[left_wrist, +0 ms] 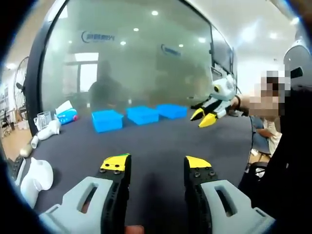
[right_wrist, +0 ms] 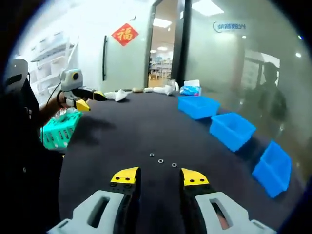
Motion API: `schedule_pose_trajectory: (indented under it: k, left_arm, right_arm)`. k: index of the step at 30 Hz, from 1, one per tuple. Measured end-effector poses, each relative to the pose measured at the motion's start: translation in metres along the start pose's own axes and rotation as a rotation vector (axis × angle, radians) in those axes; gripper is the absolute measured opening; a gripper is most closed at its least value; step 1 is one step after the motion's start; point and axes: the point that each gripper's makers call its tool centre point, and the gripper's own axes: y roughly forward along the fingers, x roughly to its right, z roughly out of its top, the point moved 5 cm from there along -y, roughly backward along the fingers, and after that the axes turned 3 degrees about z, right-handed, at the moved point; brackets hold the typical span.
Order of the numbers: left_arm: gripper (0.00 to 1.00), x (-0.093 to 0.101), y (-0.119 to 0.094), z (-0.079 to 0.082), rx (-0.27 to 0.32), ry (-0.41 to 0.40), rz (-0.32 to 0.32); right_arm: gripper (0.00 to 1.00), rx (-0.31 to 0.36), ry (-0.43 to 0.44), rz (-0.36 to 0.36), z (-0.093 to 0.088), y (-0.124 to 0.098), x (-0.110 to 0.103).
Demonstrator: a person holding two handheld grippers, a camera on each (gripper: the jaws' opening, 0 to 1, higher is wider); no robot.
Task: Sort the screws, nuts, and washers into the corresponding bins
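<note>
Jaws parted, three small silvery washers [right_wrist: 160, 160] — ring-shaped, in a row

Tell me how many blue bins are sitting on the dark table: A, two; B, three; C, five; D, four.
B. The right gripper view shows three blue bins on the dark table: the far bin, the middle bin and the near bin, set in a row along the glass wall side.
</note>
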Motion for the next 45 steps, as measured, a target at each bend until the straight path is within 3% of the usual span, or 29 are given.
schedule_pose_trajectory:
  k: [10, 21, 34, 45]
  left_arm:
    - [0.42, -0.001, 0.001, -0.003, -0.003, -0.009, 0.0]
    - [0.42, -0.004, -0.002, -0.007, -0.009, -0.018, 0.008]
    - [0.42, -0.005, -0.004, -0.01, -0.01, -0.027, 0.014]
    - [0.42, -0.006, -0.006, -0.009, 0.001, -0.033, 0.018]
  right_arm:
    - [0.24, -0.178, -0.042, 0.099, -0.001, 0.038, 0.02]
    - [0.2, -0.284, -0.072, 0.136, -0.011, 0.058, 0.027]
    - [0.16, -0.33, -0.039, 0.15, -0.016, 0.07, 0.028]
    - [0.04, -0.335, -0.033, 0.154, -0.015, 0.07, 0.02]
